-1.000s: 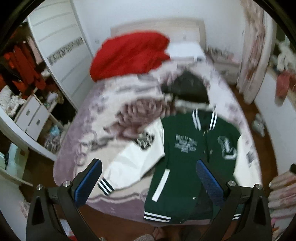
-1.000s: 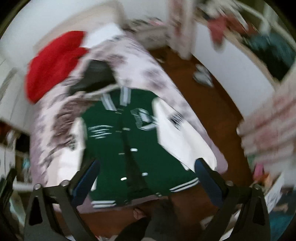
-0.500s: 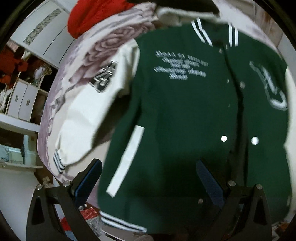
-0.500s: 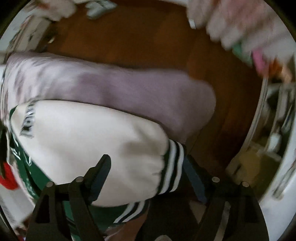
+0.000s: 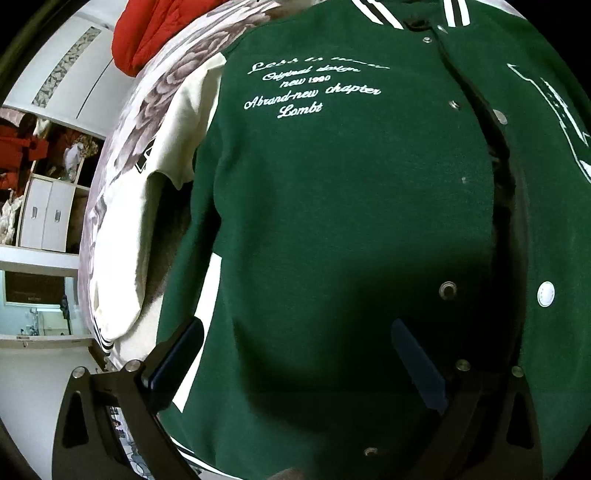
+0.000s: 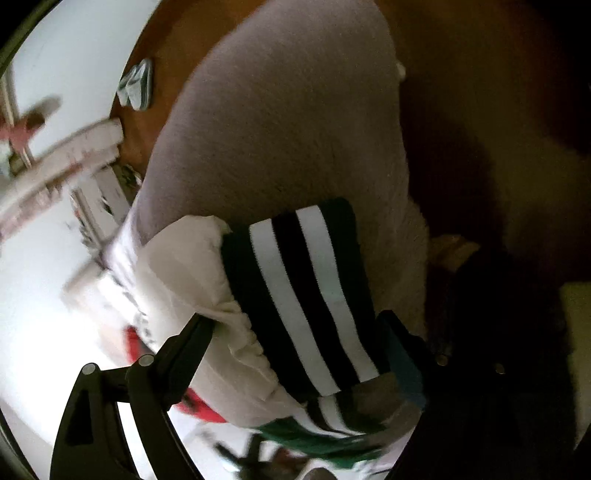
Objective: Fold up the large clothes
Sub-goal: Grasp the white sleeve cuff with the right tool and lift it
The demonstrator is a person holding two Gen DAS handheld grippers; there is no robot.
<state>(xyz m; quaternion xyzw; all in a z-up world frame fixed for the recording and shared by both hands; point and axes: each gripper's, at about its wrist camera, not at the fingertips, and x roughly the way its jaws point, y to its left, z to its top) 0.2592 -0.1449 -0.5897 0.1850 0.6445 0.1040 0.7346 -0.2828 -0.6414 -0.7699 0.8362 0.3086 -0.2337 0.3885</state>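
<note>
1. Your left gripper (image 5: 295, 354) has its jaws spread wide, nothing pinched; the 2 blue pads (image 5: 177, 354) hang over the lower front of the green jacket (image 5: 351, 206).
2. Your right gripper (image 6: 295, 354) has its jaws wide and opening; the striped cuff (image 6: 306, 295) of the white sleeve (image 6: 184, 266) lies between the fingers. The left finger sits against the white fabric, but you cannot tell from this blurred view whether either pad presses on it.
3. The jacket lies spread, front up, on the floral bed cover (image 5: 159, 92). It fills most of the left wrist view, with white script on the chest, snap buttons (image 5: 546, 294) down the dark front opening, and a striped collar at the top edge.
4. Its other white sleeve (image 5: 122, 236) runs down the jacket's left side in that view, ending in a striped cuff near the bed's edge.
5. A red garment (image 5: 155, 26) lies at the far end of the bed.
6. Beyond the cuff, in the right wrist view, you see the pale bed cover (image 6: 295, 110) and brown floor (image 6: 480, 74).
</note>
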